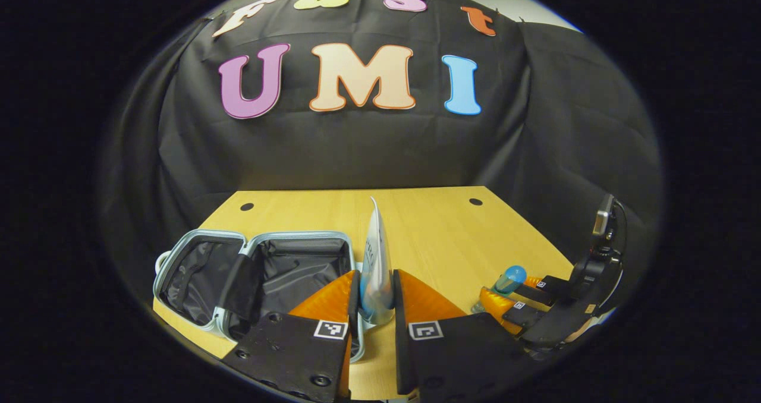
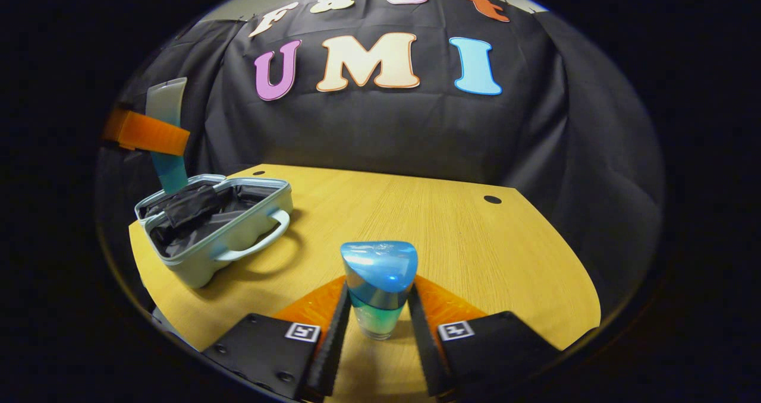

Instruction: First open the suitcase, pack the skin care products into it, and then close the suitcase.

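Tabletop (image 2: pixel 464 236): bottle (image 2: pixel 379 284) seemingly between right gripper (image 2: pixel 379 331) fingers.

Each tool has two flat dark plates, each carrying a square black-and-white coded marker and round screws. In the left gripper view, the right tool (image 1: pixel 516 305) shows a black body, a small upright module on top, and a black cable.

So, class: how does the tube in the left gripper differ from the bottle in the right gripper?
The tube is flat, pale, tapering upward; the bottle is round, teal, with a blue cap. The tube is lifted near the open suitcase; the bottle stands on the table. Both sit between jaws.
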The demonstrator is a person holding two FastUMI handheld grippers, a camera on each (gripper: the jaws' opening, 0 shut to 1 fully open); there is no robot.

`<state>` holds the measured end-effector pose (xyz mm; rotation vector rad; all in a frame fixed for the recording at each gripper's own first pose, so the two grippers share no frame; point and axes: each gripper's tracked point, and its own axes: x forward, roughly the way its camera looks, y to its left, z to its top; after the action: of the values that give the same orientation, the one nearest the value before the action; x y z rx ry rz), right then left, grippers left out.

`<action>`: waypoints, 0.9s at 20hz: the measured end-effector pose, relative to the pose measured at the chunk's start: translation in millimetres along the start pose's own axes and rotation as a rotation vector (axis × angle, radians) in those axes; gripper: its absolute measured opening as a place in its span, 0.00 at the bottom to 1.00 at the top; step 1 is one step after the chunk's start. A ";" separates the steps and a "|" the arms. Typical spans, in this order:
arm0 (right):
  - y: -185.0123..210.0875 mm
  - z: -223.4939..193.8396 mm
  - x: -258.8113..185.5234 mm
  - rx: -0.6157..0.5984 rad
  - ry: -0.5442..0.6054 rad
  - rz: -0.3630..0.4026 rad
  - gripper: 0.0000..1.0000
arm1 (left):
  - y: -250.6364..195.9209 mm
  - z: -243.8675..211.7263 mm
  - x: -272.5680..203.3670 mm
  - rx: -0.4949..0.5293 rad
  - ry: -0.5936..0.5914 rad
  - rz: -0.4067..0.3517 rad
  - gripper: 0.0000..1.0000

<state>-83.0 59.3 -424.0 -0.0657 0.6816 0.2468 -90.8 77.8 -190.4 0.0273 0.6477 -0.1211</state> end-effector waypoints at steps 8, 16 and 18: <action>23.4 35.0 -14.9 0.051 0.002 0.071 0.49 | 54.2 -22.0 -5.1 -0.019 0.067 0.098 0.23; 80.4 116.7 -53.4 0.087 -0.089 0.201 0.49 | 122.3 -95.2 29.1 -0.028 0.322 0.182 0.23; 97.9 127.3 -61.2 0.087 -0.093 0.230 0.48 | 133.3 -111.2 39.6 -0.050 0.389 0.180 0.23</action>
<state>-74.7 159.5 -284.6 0.1073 0.6062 0.4380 -110.1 213.0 -304.6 0.0618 1.0327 0.0777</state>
